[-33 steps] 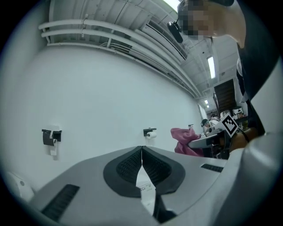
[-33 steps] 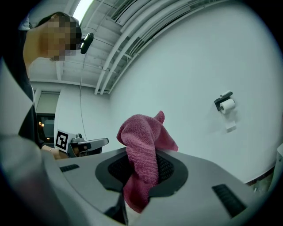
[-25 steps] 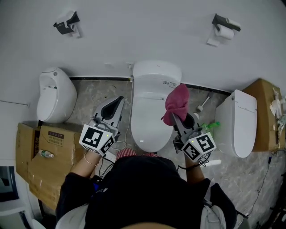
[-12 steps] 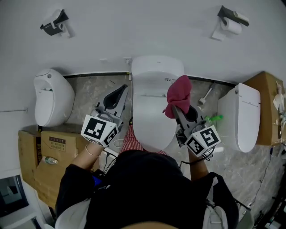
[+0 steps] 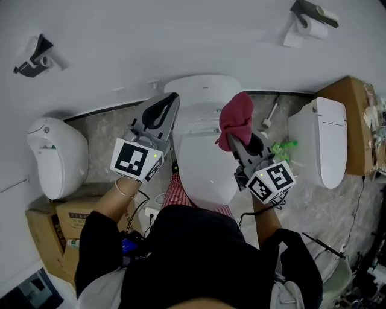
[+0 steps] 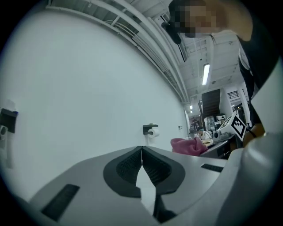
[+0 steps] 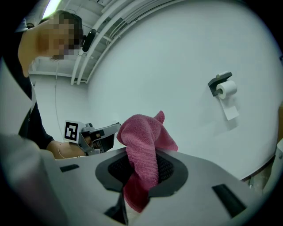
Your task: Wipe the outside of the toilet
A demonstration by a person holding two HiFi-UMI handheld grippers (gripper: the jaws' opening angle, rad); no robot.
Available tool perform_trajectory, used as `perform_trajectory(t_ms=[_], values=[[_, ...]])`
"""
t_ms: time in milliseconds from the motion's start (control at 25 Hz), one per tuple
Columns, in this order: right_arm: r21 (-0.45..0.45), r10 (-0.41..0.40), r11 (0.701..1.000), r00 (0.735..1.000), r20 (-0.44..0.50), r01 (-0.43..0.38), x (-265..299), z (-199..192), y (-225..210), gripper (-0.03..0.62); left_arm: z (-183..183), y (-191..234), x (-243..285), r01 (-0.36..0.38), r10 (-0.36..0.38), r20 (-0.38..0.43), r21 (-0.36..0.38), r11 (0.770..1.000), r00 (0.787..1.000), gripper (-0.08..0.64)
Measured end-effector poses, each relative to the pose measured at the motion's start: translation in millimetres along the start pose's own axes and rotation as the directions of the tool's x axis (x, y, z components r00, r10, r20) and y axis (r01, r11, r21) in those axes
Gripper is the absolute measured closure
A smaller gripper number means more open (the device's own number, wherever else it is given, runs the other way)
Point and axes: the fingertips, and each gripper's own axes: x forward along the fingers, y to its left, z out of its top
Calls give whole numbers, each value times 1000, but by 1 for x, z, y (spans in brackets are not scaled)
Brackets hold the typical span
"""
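Observation:
A white toilet (image 5: 202, 111) with its lid down stands against the wall in the head view. My right gripper (image 5: 231, 139) is shut on a pink cloth (image 5: 236, 118) that hangs over the lid's right side; in the right gripper view the pink cloth (image 7: 143, 154) bulges up from between the jaws. My left gripper (image 5: 171, 98) is raised at the toilet's left side, near the tank. Its jaws are shut with nothing between them, and in the left gripper view my left gripper (image 6: 142, 150) points at the bare white wall.
A second white toilet (image 5: 322, 148) stands to the right, a urinal (image 5: 51, 154) to the left. A toilet brush (image 5: 269, 114) and a green item (image 5: 281, 148) lie between the toilets. Cardboard boxes (image 5: 51, 232) sit left and far right. A paper roll holder (image 5: 310, 15) hangs on the wall.
My left gripper has risen and moved forward toward the tank's left side. The right gripper with the cloth has stayed over the lid. The head view has shifted leftward.

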Motion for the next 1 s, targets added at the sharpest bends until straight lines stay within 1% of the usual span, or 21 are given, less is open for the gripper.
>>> perform_trajectory(t_ms=[120,200,320,400,480,680,760,800,840,920,1000], values=[[10,-7,1000,1000,-12,7,42,-2,-10,502,-10,29,19,-10,10,23,13,1000,1000,549],[8,1,1000,1000,-25,-1,69,-5,-13,502,-19,52,26,-55,54,41,22,998,998,549],[-8,20,1000,997,-77,-21,109,-17,-16,502,-38,92,29,-153,151,70,27,988,986,549],[-11,37,999,993,-112,-39,136,-29,-19,502,-54,113,33,-180,178,72,30,983,981,549],[-6,55,998,990,-130,-57,156,-39,-23,502,-67,123,38,-187,185,69,32,982,980,549],[-11,75,997,980,-182,-78,206,-63,-33,502,-99,154,43,-239,240,60,-35,970,969,549],[-29,83,995,967,-240,-92,226,-78,-36,502,-108,166,46,-260,263,74,-44,965,962,549],[-54,82,993,957,-279,-101,236,-86,-37,502,-112,171,47,-271,274,79,-48,962,959,549],[-92,75,990,944,-320,-110,246,-94,-39,502,-118,176,48,-280,284,80,-52,959,956,549],[-188,48,973,916,-399,-133,267,-109,-42,502,-130,188,48,-305,310,76,-69,950,948,549],[-240,43,955,883,-468,-173,285,-125,-41,502,-143,200,44,-339,346,79,-95,936,935,549]])
